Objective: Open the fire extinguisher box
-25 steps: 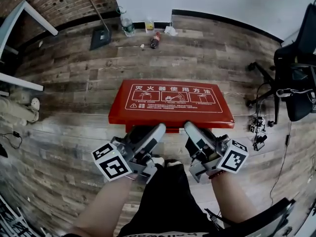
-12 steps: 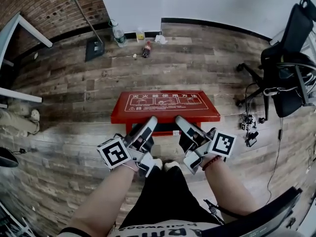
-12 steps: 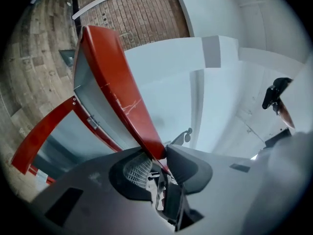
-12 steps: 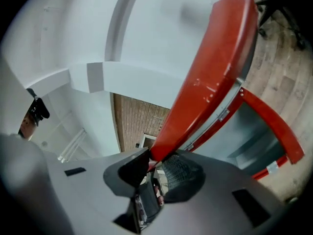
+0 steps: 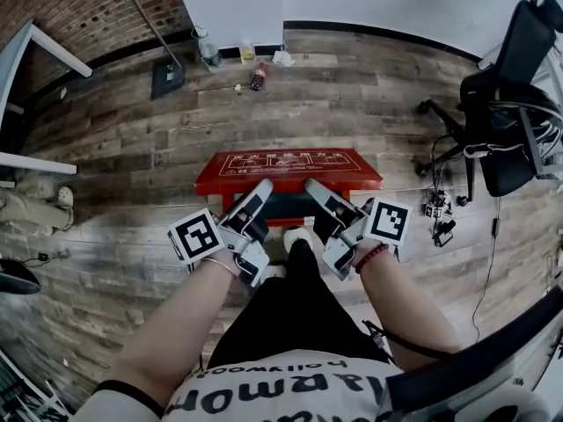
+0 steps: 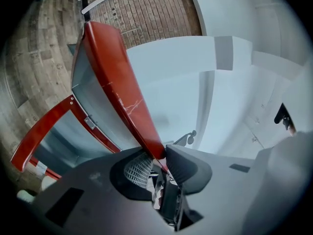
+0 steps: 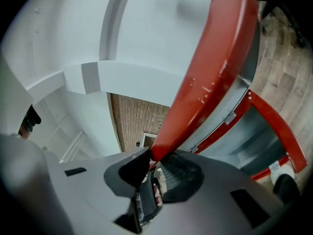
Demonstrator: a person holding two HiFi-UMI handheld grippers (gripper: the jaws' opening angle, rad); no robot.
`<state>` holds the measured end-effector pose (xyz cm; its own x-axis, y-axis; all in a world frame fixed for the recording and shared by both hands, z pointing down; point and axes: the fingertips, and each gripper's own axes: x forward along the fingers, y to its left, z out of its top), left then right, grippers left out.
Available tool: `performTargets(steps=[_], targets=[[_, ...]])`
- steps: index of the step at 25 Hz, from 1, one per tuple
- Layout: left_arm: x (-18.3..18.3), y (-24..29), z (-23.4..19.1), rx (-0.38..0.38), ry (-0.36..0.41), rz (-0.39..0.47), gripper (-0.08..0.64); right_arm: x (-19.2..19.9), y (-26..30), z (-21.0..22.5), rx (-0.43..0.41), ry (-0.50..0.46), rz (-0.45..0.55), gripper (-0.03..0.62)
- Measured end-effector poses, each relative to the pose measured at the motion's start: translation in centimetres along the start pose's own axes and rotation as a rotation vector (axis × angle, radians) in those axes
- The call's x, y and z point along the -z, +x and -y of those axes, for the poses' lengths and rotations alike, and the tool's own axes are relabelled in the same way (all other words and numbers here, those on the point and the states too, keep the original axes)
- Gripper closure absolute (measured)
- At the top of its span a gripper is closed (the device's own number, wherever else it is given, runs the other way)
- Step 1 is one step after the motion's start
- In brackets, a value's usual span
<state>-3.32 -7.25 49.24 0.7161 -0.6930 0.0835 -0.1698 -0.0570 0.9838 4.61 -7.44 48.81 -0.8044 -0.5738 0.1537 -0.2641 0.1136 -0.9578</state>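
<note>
one red fire extinguisher box (image 6: 41, 131) is located on the wooden floor (image 5: 114, 139), near its middle and well apart from the wall-side edge. its one lid (image 5: 290, 167) is tilted up above the box frame. two grippers are applied to the lid's front rim, side by side. the jaws of the left gripper (image 5: 261, 188) have just been closing and are clenched on the rim. the jaws of the right gripper (image 5: 314, 188) are clenched on the same rim. one black office chair (image 5: 506, 104) stands near the floor's right edge.

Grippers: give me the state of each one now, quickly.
Left gripper: closed on the edge of the red lid, its jaws having just been closing.
Right gripper: closed on the same lid's edge.
</note>
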Motion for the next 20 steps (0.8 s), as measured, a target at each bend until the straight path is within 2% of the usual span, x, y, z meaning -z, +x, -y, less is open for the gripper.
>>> performTargets(steps=[3,13,20], targets=[[-0.6,0.8,0.9,0.011,-0.054,0.015,0.476,-0.7,0.6,-0.4,-0.012,0.016,-0.012,0.523],[-4.4,4.1,1.8,-0.031,-0.046,0.089,0.483,-4.9,3.1,-0.9,-0.03,0.059,-0.051,0.543],[-5.8,5.4,2.1,-0.044,-0.046,0.121,0.486,-6.4,4.2,-1.0,-0.05,0.079,-0.075,0.55]])
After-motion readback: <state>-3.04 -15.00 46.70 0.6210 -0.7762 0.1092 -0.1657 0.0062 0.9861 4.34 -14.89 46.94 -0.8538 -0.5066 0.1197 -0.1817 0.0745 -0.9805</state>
